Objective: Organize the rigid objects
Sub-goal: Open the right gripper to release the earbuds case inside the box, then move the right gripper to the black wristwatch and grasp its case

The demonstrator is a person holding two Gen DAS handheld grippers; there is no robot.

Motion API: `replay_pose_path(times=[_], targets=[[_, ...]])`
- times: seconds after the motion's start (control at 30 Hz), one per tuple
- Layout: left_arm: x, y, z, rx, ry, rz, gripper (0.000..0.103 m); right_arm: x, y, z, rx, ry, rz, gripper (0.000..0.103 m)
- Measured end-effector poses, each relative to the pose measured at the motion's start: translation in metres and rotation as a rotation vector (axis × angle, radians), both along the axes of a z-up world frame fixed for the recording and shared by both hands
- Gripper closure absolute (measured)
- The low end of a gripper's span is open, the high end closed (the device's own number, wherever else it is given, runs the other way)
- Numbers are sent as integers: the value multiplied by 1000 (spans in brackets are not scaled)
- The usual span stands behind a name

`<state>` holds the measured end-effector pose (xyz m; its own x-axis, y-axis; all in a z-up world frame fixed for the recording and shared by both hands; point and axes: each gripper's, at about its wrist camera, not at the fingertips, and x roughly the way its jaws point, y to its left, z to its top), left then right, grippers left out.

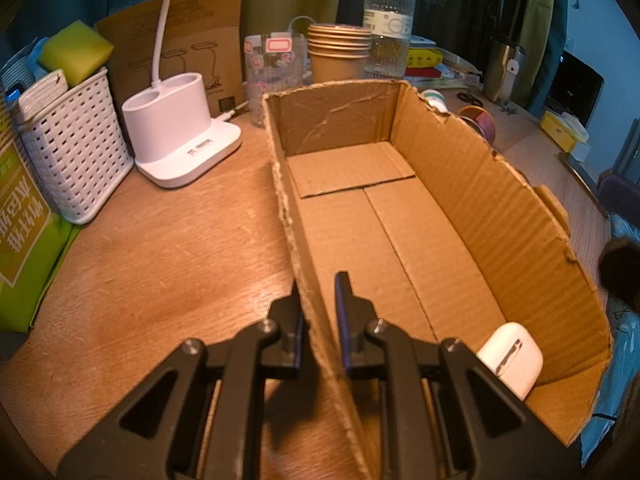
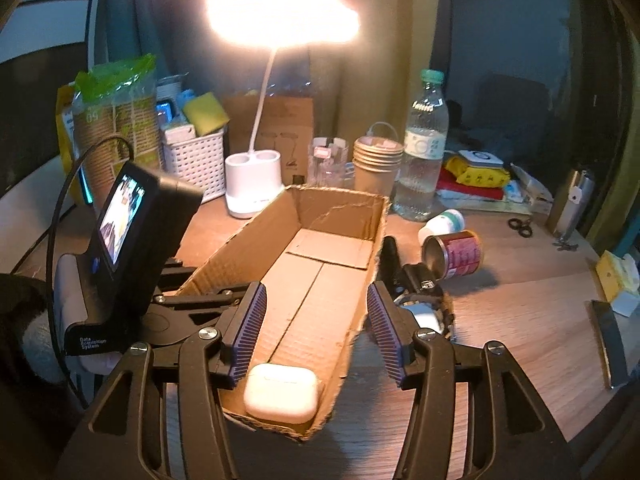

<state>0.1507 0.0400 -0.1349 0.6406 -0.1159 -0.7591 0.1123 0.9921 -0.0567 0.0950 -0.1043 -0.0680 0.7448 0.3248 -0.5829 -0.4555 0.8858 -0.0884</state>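
Observation:
A long, open cardboard box (image 1: pixel 500 208) lies on the wooden desk. My left gripper (image 1: pixel 319 284) is shut on the box's left wall near its close end, one finger outside and one inside. A white earbud case (image 1: pixel 512 360) lies on the box floor in the near right corner. In the right wrist view the same case (image 2: pixel 282 392) rests at the box's (image 2: pixel 240 248) near end. My right gripper (image 2: pixel 316 292) hangs open above it with nothing between its ridged blue pads (image 2: pixel 250 328). The left tool's small screen (image 2: pixel 124 220) shows at the left.
Behind the box stand a white lamp base (image 1: pixel 182 136), a white basket (image 1: pixel 76 152), a glass (image 1: pixel 274 76), stacked paper cups (image 2: pixel 376 164) and a water bottle (image 2: pixel 422 152). Right of the box lie a tin can (image 2: pixel 456 254), a white pill bottle (image 2: pixel 442 224), a dark object (image 2: pixel 416 284) and scissors (image 2: pixel 520 226).

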Motion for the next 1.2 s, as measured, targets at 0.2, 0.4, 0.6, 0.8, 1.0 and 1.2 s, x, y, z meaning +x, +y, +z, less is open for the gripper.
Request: replay_pose_path(times=[0.2,0.4,0.6,0.8,1.0,1.2], targets=[[0,0,0,0,0,0,89,1,-12,9,20,-29,-32,47],[0,0,0,0,0,0,88,0,-15,12,27,-45,-46,46],[0,0,0,0,0,0,88,1,-21,15,29,-65,-79,46],[0,0,0,0,0,0,88,9,-28,12,2,-83,-108,46],[0,0,0,-1,0,0,88,27,-50,6,5,-72,-178,38],[0,0,0,-1,0,-1,88,44,-67,-7,4,-45,-235,38]])
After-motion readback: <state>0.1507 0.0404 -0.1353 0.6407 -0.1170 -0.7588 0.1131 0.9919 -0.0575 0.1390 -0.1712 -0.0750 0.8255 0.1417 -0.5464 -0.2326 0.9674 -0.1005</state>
